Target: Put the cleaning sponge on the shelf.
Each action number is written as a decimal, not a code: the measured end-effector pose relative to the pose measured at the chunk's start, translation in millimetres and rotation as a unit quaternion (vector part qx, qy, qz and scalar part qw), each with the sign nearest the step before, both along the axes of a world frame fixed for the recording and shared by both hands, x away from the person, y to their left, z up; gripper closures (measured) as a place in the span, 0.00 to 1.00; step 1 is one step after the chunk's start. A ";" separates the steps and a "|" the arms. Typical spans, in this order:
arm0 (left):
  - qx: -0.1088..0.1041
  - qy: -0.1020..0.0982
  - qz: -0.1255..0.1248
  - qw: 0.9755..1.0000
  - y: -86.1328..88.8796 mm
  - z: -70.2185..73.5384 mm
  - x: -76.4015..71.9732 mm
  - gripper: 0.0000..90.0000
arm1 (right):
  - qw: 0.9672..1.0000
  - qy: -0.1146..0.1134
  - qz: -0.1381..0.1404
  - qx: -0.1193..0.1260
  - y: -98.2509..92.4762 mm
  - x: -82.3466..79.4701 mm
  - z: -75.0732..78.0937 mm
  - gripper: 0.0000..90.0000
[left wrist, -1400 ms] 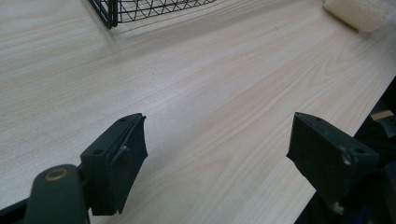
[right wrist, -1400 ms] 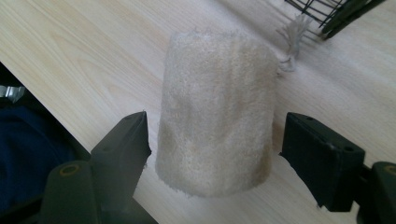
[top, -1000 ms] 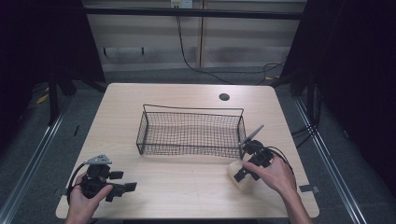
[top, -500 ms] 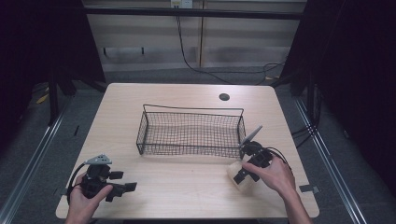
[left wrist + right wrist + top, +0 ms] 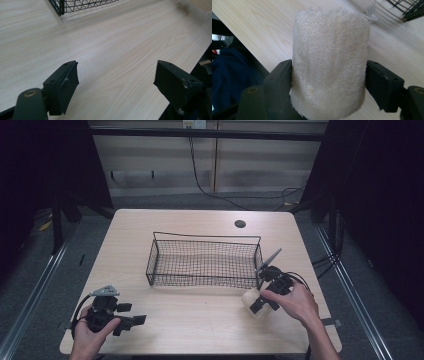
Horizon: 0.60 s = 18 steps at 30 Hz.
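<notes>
1. My left gripper sits low over the near left corner of the pale wooden table, its two black jaws wide apart with only bare wood grain between them.
2. My right gripper is near the table's near right corner, jaws pressed against both sides of a cream, rough-fibred loofah cylinder; I am clamped on it.
3. In the high view the loofah cylinder lies just in front of the basket's near right corner, close over the tabletop; I cannot tell whether it touches the wood.
4. Farther off, the black wire mesh basket stands at the table's middle.
5. A small dark round hole marks the far edge.
</notes>
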<state>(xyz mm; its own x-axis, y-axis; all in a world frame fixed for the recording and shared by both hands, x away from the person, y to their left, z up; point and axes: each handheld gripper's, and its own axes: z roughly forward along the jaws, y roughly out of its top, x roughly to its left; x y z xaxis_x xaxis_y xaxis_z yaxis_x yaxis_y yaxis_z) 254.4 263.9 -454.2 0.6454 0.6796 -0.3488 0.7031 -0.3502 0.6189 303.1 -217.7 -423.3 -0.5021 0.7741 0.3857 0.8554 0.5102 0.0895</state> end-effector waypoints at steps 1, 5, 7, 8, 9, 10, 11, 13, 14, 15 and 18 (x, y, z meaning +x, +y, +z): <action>0.000 0.000 0.001 1.000 -0.1 0.0 -0.1 0.21 | 1.000 -0.002 0.003 0.002 -0.1 0.3 0.8 0.28; -0.001 -0.002 0.001 1.000 -0.6 0.0 -0.4 0.21 | 1.000 -0.002 0.005 0.005 -0.2 0.4 4.1 0.28; -0.002 -0.001 0.001 1.000 -0.1 0.2 -0.3 0.21 | 1.000 -0.002 0.007 0.004 -0.3 0.8 7.5 0.28; -0.002 -0.001 0.001 1.000 -0.1 0.2 -0.3 0.21 | 1.000 -0.002 0.007 0.004 -0.3 0.8 7.5 0.28; -0.002 0.000 0.001 1.000 0.0 0.2 -0.2 0.21 | 1.000 -0.001 0.008 0.002 -0.4 0.9 9.4 0.28; -0.001 -0.001 0.000 1.000 -0.1 0.1 -0.1 0.21 | 1.000 -0.003 0.007 0.004 -0.6 0.9 10.5 0.28; 0.000 -0.001 0.001 1.000 -0.2 0.2 -0.1 0.21 | 1.000 -0.003 0.007 0.003 -0.6 0.9 12.3 0.28; 0.001 -0.001 0.001 1.000 -0.6 0.1 -0.3 0.21 | 1.000 -0.004 0.007 0.004 -0.7 1.1 14.1 0.28; 0.001 -0.001 0.001 1.000 -0.6 0.1 -0.4 0.21 | 1.000 -0.004 0.008 0.004 -0.7 1.2 14.4 0.28; 0.001 -0.001 0.001 1.000 -0.5 0.1 -0.3 0.21 | 1.000 -0.004 0.007 0.003 -0.4 1.3 15.2 0.28; -0.001 0.000 0.001 1.000 -0.3 0.1 -0.2 0.21 | 1.000 -0.007 0.011 0.007 0.2 2.1 16.5 0.28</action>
<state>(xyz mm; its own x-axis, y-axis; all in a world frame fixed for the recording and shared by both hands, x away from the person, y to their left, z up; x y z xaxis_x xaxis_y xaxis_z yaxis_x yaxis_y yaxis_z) 254.1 263.6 -454.1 0.6445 0.6803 -0.3491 0.7033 -0.3483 0.6198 305.1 -217.5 -406.8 -0.5243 0.7574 0.3892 0.8425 0.5278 0.1077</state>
